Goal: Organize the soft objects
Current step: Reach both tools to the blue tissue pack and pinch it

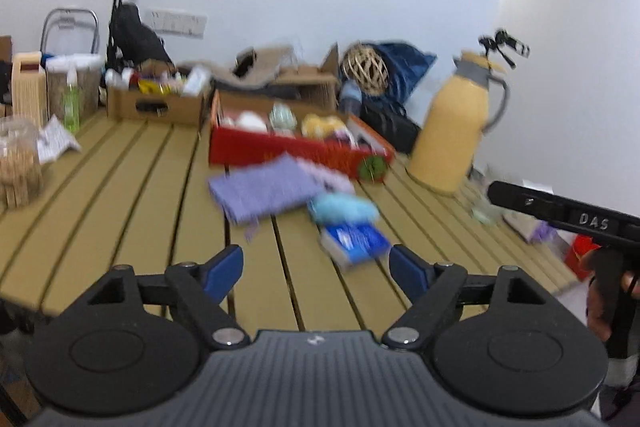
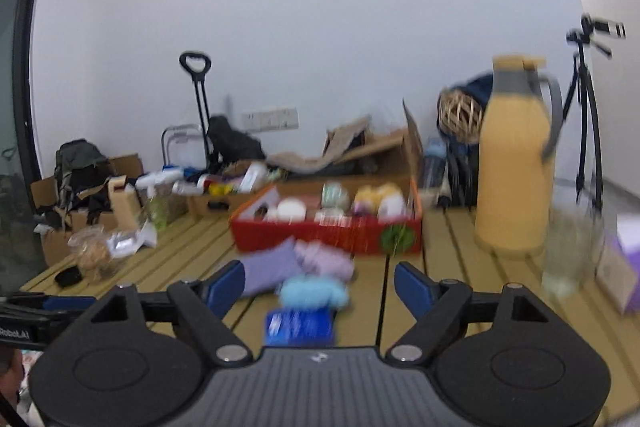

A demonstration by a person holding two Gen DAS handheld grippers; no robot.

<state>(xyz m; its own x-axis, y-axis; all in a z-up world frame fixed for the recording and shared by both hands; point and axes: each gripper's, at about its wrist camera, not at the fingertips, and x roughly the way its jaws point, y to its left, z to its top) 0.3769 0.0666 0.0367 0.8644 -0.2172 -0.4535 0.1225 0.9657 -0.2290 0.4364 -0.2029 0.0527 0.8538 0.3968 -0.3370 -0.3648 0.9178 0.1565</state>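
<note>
A purple cloth (image 1: 264, 189) (image 2: 269, 271), a pale lilac soft piece (image 1: 326, 177) (image 2: 326, 259), a light blue fluffy item (image 1: 344, 207) (image 2: 314, 291) and a blue packet (image 1: 356, 241) (image 2: 300, 325) lie on the slatted wooden table (image 1: 132, 195) (image 2: 472, 291), in front of a red box (image 1: 288, 147) (image 2: 320, 235) that holds several soft items. My left gripper (image 1: 316, 269) is open and empty, short of the packet. My right gripper (image 2: 320, 287) is open and empty, above the blue packet and fluffy item. Both views are blurred.
A yellow thermos jug (image 1: 452, 131) (image 2: 516, 163) stands at the right, with a clear glass (image 2: 568, 247) beside it. Cardboard boxes (image 1: 156, 103) of clutter line the back. A bag of brown pieces (image 1: 18, 163) sits at the left. The right gripper's body (image 1: 568, 217) shows at right.
</note>
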